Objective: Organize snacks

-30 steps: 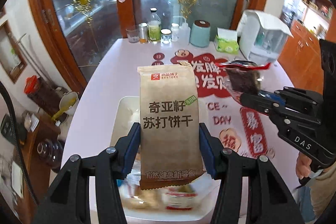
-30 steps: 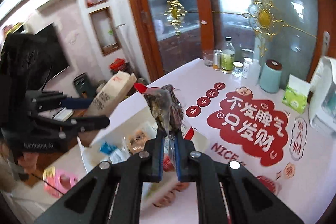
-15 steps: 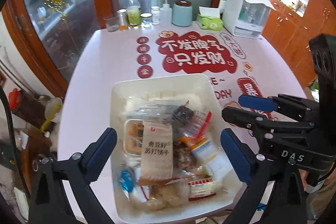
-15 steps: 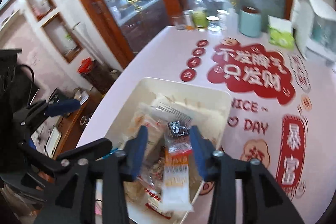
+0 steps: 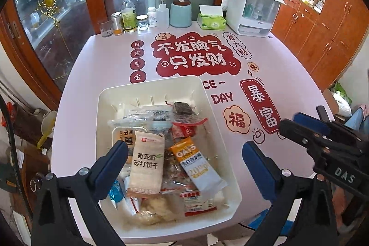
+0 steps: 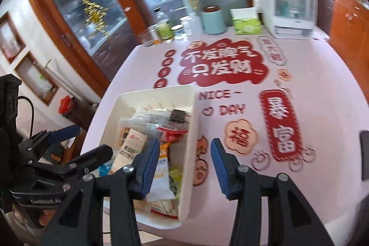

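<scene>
A white bin (image 5: 230, 160) full of snack packets sits at the table's near left; it also shows in the right wrist view (image 6: 191, 130). A brown cracker packet (image 5: 146, 165) lies on top, beside an orange and white oat bar (image 5: 196, 163) and a dark packet (image 5: 183, 108). My left gripper (image 5: 184, 167) is open and empty above the bin. My right gripper (image 6: 184, 165) is open and empty over the bin's right wall; it shows at the right of the left wrist view (image 5: 297, 123).
At the table's far edge stand a glass (image 5: 105, 28), bottles (image 5: 128, 15), a teal canister (image 5: 181, 13), a green tissue box (image 5: 212, 21) and a white appliance (image 5: 251, 8). Red stickers (image 5: 196, 59) cover the table. Wooden cabinets (image 5: 322, 22) stand to the right.
Both grippers let their packets go into the bin: the left released the brown cracker packet, the right the dark packet. Both now stand open, and the right one has drawn away to the right.
</scene>
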